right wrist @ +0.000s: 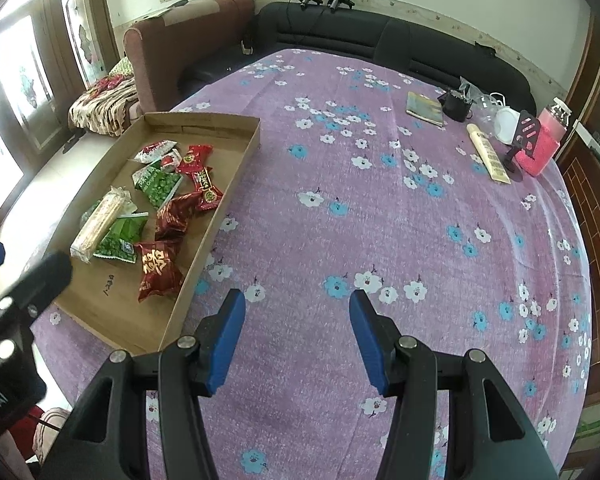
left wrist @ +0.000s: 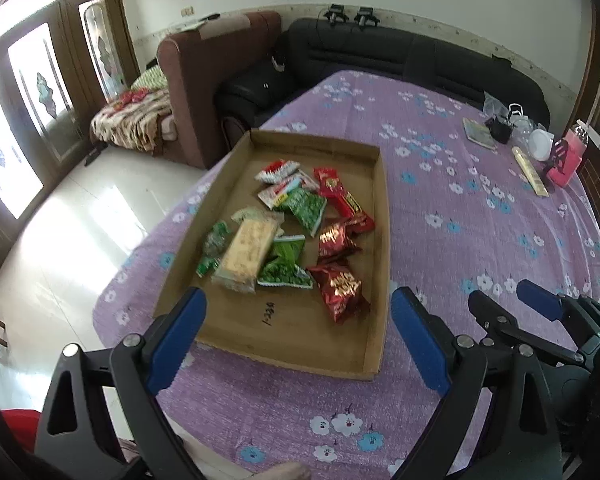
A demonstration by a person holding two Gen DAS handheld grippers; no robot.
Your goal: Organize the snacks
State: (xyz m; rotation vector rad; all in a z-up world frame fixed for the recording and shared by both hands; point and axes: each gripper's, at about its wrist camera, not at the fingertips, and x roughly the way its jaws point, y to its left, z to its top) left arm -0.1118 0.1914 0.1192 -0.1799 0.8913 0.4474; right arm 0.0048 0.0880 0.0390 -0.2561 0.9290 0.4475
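Note:
A shallow cardboard tray [left wrist: 376,216] lies on the purple flowered tablecloth; it also shows in the right wrist view [right wrist: 236,176]. In it lie several snack packets: red packets [left wrist: 340,290], green pea packets [left wrist: 286,264], a pale cracker pack [left wrist: 246,254] and a long red bar [left wrist: 338,196]. My left gripper [left wrist: 298,310] is open and empty over the tray's near end. My right gripper [right wrist: 298,314] is open and empty over bare cloth to the right of the tray; it also shows in the left wrist view [left wrist: 508,304].
At the table's far right stand a book [right wrist: 424,108], a black object [right wrist: 456,104], a cream tube [right wrist: 488,156], a white cup [right wrist: 506,126] and a pink bottle [right wrist: 544,144]. A black sofa [right wrist: 380,36] and brown armchair [right wrist: 156,52] lie beyond. The table edge drops to floor at left.

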